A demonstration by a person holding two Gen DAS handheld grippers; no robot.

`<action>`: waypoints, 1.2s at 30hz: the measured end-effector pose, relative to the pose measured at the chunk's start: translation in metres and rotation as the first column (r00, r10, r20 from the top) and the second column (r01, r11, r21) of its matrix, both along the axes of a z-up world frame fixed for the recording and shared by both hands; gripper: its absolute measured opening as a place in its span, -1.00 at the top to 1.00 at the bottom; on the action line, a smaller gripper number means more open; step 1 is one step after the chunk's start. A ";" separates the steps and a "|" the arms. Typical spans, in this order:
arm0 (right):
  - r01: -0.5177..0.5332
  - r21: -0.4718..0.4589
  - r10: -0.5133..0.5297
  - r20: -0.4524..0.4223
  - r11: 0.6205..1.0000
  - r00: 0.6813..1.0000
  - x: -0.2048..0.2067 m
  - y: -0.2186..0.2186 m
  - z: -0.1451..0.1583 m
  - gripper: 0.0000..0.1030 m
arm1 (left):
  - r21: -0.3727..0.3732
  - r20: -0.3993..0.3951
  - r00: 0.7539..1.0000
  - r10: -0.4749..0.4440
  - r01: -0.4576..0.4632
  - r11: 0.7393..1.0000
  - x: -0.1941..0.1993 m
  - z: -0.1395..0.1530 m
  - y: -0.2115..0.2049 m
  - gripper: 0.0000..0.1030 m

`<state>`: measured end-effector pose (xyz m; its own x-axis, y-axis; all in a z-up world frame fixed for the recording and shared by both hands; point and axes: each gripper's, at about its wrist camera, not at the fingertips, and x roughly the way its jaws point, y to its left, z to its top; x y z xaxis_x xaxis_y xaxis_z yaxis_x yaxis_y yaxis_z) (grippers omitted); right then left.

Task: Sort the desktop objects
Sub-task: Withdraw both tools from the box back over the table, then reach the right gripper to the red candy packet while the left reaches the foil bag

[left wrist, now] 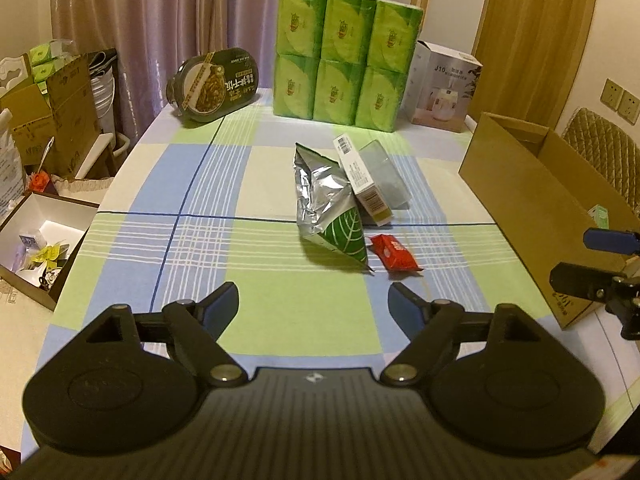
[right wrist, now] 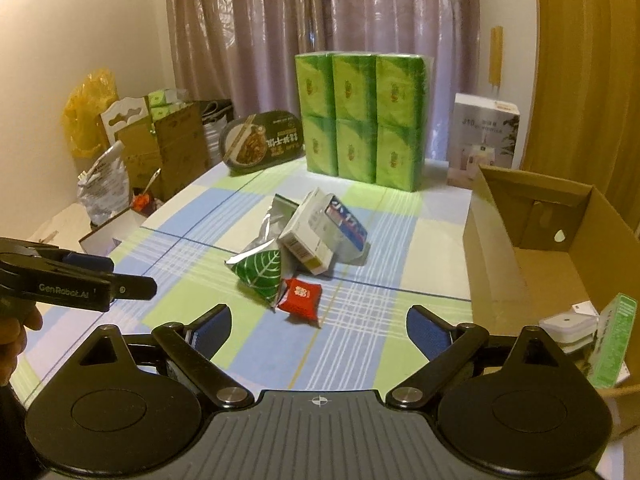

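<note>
Left wrist view: the left hand-held gripper (left wrist: 314, 300) hangs over the near part of the bench (left wrist: 200, 240), which is covered in a green, blue and white checked cloth. Its jaws stand spread wide with nothing between them. Ahead, in the middle of the bench, lies a small heap: a silver foil bag with a green leaf print (left wrist: 330, 208), a white carton with a yellow end (left wrist: 362, 180) leaning on it, and a grey pouch (left wrist: 386, 174) just behind the carton. A small red packet (left wrist: 394, 252) lies just beside the leaf bag, on the near right. An open cardboard box (left wrist: 532, 200) sits at the right edge. Against the far edge stand a block of green tissue packs (left wrist: 346, 58), a dark oval meal tub (left wrist: 214, 86) propped on its side, and a white humidifier box (left wrist: 444, 84). The right hand-held gripper (left wrist: 592, 264) enters at the right edge.

Right wrist view: the right hand-held gripper (right wrist: 318, 330) also has its jaws spread apart and empty, over the cloth short of the red packet (right wrist: 300, 296). The leaf bag (right wrist: 258, 274) touches the packet's left side; the carton (right wrist: 306, 240) and pouch (right wrist: 346, 226) lie behind. The cardboard box (right wrist: 560, 232) stands open on the right, with a white container (right wrist: 568, 330) and a green pack (right wrist: 614, 344) inside. The left hand-held gripper (right wrist: 132, 276) reaches in from the left, seen side-on.
</note>
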<state>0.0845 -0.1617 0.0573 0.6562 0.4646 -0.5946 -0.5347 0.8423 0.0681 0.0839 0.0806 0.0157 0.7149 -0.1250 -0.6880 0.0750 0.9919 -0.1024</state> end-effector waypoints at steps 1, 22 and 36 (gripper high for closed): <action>0.000 -0.002 0.000 -0.004 1.000 1.000 0.002 0.001 -0.001 -0.79 | 0.000 -0.005 1.000 -0.002 0.002 1.000 0.002 -0.002 0.000 -0.54; -0.012 -0.066 0.005 -0.110 0.998 0.994 0.066 0.029 -0.060 -0.78 | 0.064 -0.017 0.996 -0.083 0.084 0.994 0.091 -0.056 -0.006 -0.57; -0.064 -0.056 0.055 -0.137 0.996 0.989 0.103 0.066 -0.088 -0.24 | 0.048 -0.004 0.987 -0.162 0.162 0.986 0.128 -0.068 -0.007 -0.50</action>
